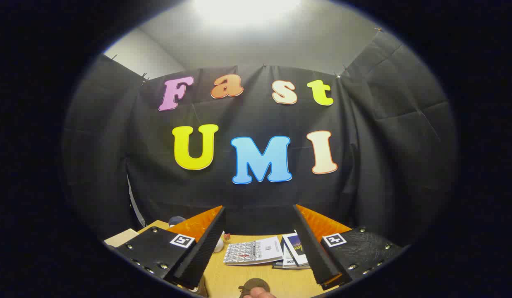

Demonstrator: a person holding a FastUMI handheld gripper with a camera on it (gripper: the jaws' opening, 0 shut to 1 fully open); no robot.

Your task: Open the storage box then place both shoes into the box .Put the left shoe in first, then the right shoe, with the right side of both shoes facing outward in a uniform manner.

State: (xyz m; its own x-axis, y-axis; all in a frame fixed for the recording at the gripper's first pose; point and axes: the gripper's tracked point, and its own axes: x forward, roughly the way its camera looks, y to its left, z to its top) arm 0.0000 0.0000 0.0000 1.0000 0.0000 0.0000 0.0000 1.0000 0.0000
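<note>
1. Shoes and storage box: I can't make out either one for certain; a brown rounded object (255, 285) sits at the near edge of the desk (231, 279), between the fingers and close under the camera, but too little of it shows to name it.
2. A fingertip of a person's hand (259, 293) pokes in just beside that brown object, touching or nearly touching it.
3. Gripper (260, 256) is held high and level, pointing straight at the black cloth back wall (256, 198), so most of the desk falls below its line of sight.
4. Its jaws stand wide apart, with nothing between them but open air and the desk beyond.
5. On the desk, ahead of the fingers, a grey patterned booklet (252, 251) lies flat, its right edge touching or overlapping a small stack of booklets (295, 250) beside the right finger.
6. A small white object (218, 245) peeks out just beside the left finger, partly hidden by it.
7. Beyond the left finger, near the desk's far left corner, a dark rounded thing (176, 220) shows against the cloth; can't tell what it is.
8. A pale flat board (120, 236) lies at the desk's left edge.
</note>
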